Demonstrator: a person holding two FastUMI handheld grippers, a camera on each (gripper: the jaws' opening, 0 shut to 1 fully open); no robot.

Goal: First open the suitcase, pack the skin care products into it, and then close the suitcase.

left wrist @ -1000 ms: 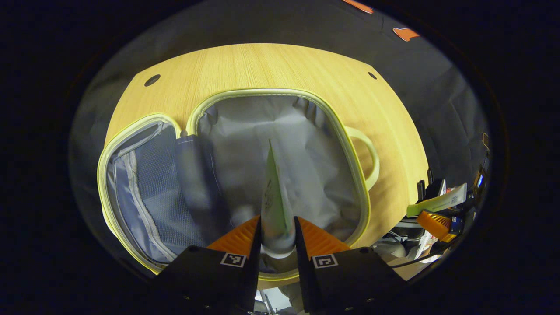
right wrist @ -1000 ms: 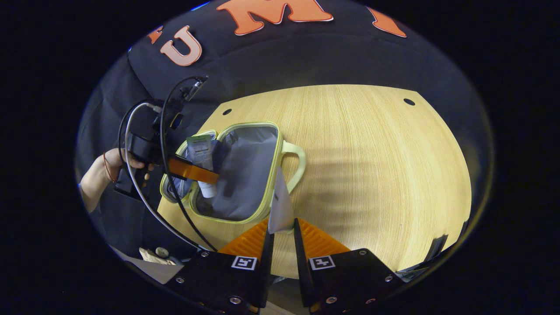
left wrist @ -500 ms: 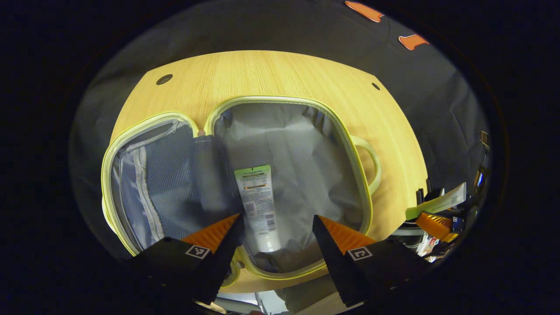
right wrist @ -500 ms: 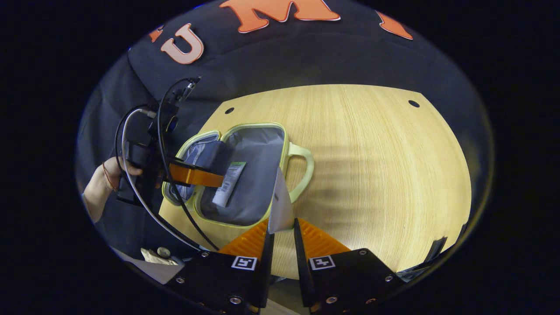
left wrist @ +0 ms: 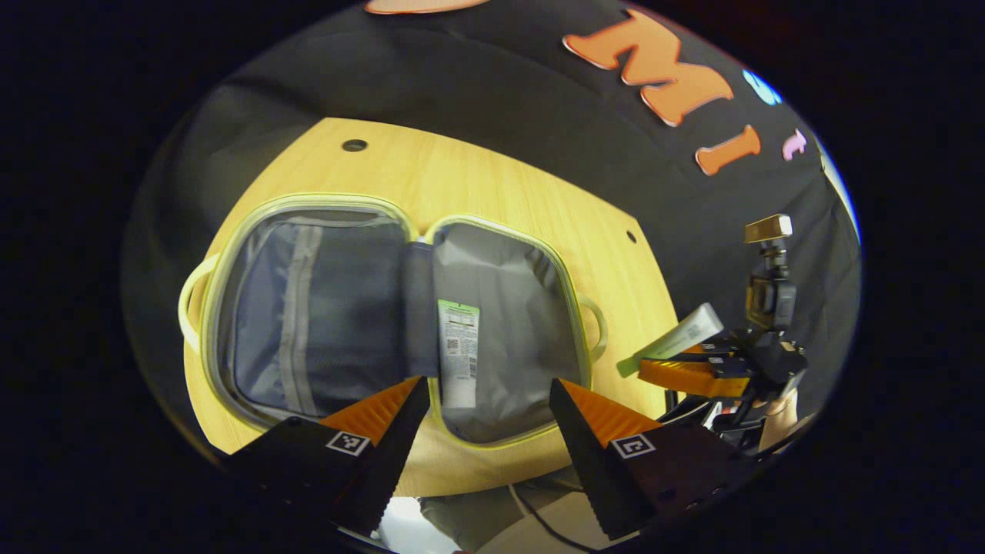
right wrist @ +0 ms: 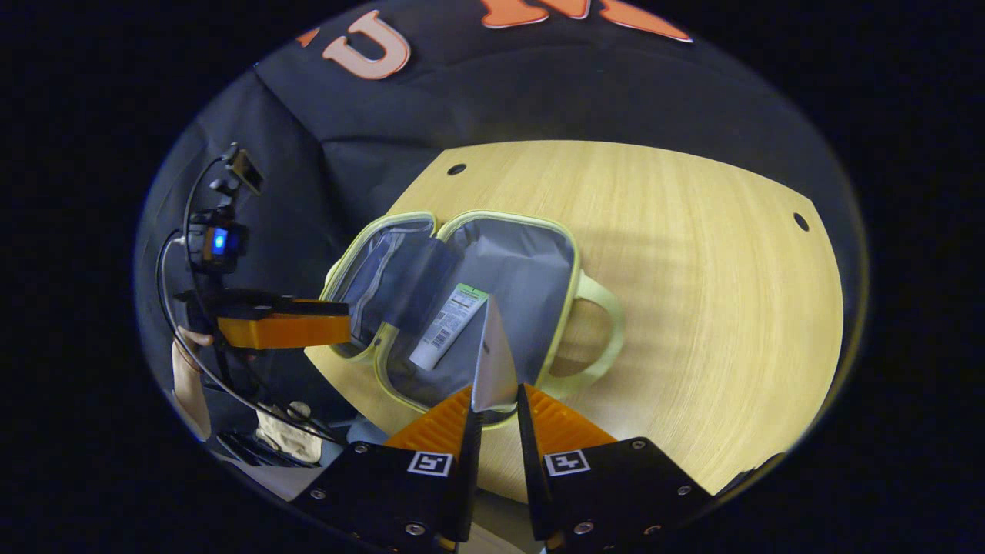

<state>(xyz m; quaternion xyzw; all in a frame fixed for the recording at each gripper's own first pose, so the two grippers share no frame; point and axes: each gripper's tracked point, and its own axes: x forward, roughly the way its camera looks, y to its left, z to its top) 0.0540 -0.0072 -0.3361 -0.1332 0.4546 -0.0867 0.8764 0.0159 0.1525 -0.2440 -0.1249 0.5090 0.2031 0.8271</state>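
Since a second ago my left gripper (left wrist: 487,404) has let go of the first tube (left wrist: 459,353): then its fingers were clamped on it, now they stand wide apart and empty, pulled back from the suitcase (left wrist: 323,231) toward the near edge of the desk (right wrist: 692,254). That tube lies flat in the right-hand half of the open suitcase, just beside the hinge fold, cap end toward the near rim. The suitcase sits spread open at the left end of the desk, both halves flat, its right handle (right wrist: 604,331) pointing toward the bare middle of the desk. My right gripper (right wrist: 496,412) is closed on the second tube (right wrist: 492,362), both fingers pressing near its lower end, crimped end pointing forward over the near rim of the same half; in the left gripper view I see it off the desk's right edge. I judge these tubes light, soft-walled and a little slick, so I would hold them across the broad flat faces near the middle, firmly but without squeezing hard enough to stress the cap. The suitcase looks light and floppy; I would close it by the rim or handle.
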